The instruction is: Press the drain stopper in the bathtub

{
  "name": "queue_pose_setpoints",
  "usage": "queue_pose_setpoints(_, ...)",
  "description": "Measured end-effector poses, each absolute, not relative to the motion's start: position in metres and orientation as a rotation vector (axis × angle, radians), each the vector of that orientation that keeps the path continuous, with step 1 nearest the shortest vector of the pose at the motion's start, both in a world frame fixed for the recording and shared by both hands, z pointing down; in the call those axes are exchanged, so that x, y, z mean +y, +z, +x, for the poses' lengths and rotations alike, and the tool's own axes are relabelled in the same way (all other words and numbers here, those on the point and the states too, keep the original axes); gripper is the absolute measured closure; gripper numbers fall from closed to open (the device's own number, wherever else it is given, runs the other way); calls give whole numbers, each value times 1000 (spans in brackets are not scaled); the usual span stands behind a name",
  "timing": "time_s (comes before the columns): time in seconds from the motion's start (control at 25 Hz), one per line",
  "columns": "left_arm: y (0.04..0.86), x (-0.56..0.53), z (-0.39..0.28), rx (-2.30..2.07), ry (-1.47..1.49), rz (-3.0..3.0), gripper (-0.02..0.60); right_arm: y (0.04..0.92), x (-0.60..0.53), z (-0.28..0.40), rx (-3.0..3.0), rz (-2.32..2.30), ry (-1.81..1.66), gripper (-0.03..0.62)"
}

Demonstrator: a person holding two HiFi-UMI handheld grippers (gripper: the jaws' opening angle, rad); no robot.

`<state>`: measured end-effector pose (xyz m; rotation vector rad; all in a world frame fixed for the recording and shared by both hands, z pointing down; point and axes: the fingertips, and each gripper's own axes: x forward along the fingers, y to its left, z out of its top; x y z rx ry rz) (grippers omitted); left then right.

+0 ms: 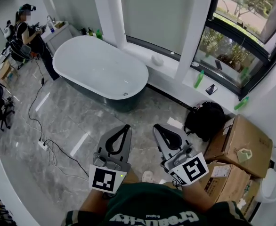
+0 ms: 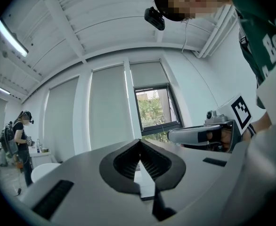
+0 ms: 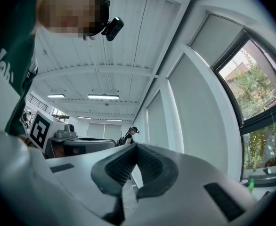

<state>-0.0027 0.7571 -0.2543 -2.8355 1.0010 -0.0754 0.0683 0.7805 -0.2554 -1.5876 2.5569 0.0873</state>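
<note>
One grey veined floor takes up the left and middle of the head view. On it, in the upper middle of the frame, stands a white oval bathtub with a dark outer wall, its long axis running from upper left to lower right. Stacked cardboard boxes fill the lower right corner, and a black backpack sits on the floor just to their left. A person stands at the upper left, beyond the tub's far end. At the bottom centre, the left tool and the right tool are held side by side, well short of the tub. Each tool's jaws are closed tip to tip with nothing between them. A green bottle stands on the window sill at the right. The drain stopper is a small round spot on the tub's bottom near its lower right end, well apart from both tools.
</note>
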Motion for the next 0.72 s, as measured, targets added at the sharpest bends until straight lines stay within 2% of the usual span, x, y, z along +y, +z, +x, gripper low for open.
queue_pose_setpoints(0.44, -238, 717, -16, 1067, -138, -2794, 572, -234, 744, 67, 2599, -1576, 39, 579)
queue_pose_setpoints(0.72, -214, 645, -20, 1085, -130, -2810, 572, -207, 683, 77, 2596, -1620, 2, 579)
